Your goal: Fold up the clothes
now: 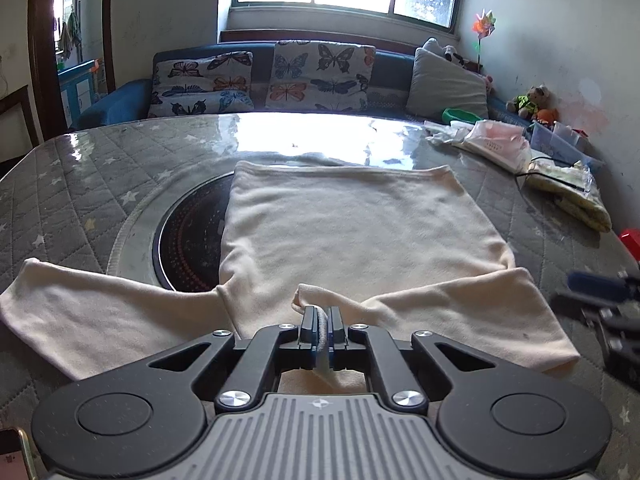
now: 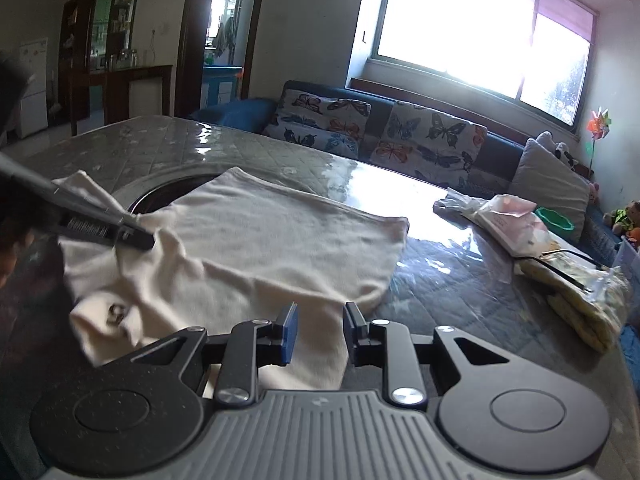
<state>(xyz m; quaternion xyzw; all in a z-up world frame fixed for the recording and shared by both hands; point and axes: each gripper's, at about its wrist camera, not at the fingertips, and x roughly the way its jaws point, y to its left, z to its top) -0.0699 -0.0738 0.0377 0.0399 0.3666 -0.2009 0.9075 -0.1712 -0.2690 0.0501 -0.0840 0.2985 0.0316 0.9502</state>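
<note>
Left wrist view: the cream shirt [image 1: 352, 232] lies flat on the quilted table [image 1: 80, 184], its hem toward the sofa [image 1: 264, 76], bare table open beyond it. One sleeve spreads left over the dark round inset [image 1: 188, 236]. My left gripper [image 1: 319, 320] is pinched tight on a fold of the shirt's near edge.

Right wrist view: the shirt [image 2: 256, 232] covers the table's middle; right of it lies clear surface up to the bagged clutter [image 2: 552, 248]. My right gripper [image 2: 320, 320] stands parted above the shirt's near sleeve, gripping nothing.
</note>
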